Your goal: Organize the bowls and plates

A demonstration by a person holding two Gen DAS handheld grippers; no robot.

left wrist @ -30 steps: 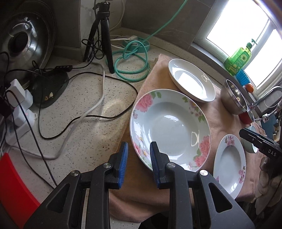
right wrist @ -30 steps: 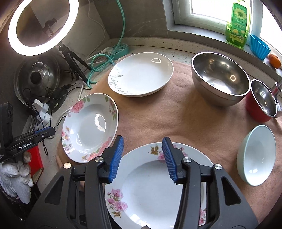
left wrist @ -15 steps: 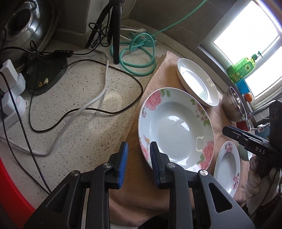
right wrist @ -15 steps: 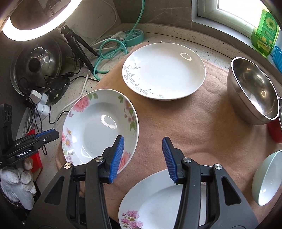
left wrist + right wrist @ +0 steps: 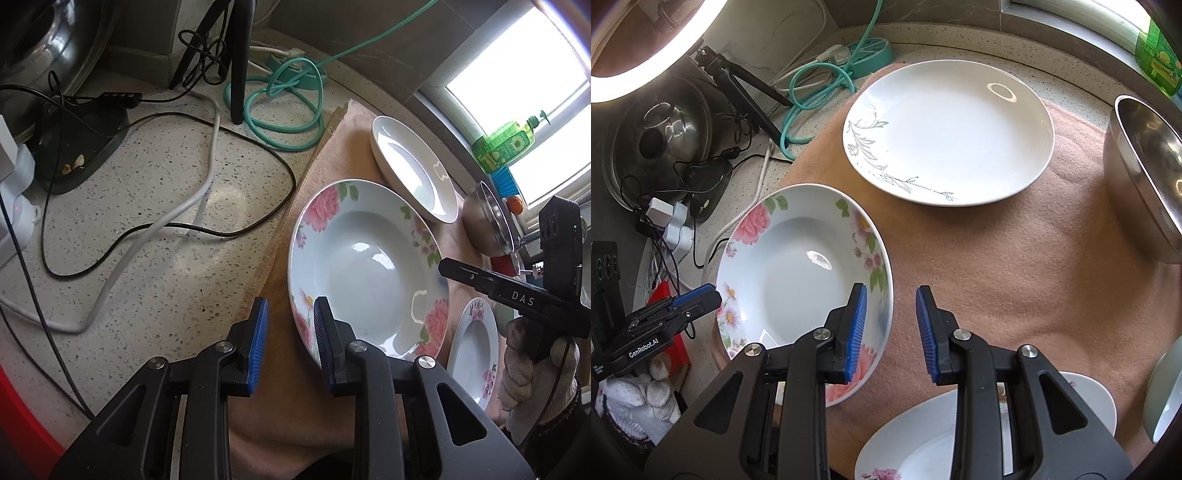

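Right tool (image 5: pixel 890 328) now astride plate rim (image 5: pixel 886 266)

Right gripper (image 5: pixel 891 325) over pink cloth (image 5: pixel 1015 266), jaws closing, rim of floral plate (image 5: pixel 798 273) between the pads, untouched. White plate (image 5: pixel 949 129) behind it. Steel bowl (image 5: pixel 1145 173) at right. Left gripper (image 5: pixel 698 297) at plate's left edge.

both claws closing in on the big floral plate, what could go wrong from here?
1. The right claw straddles the rim of the large floral plate, jaws closing; a shallow bite on glazed ceramic could slip.
2. The left claw straddles the opposite rim, not yet gripping; uneven lifting could tip the plate.
3. The plate overhangs the edge of the pink cloth; dragging could bunch it.
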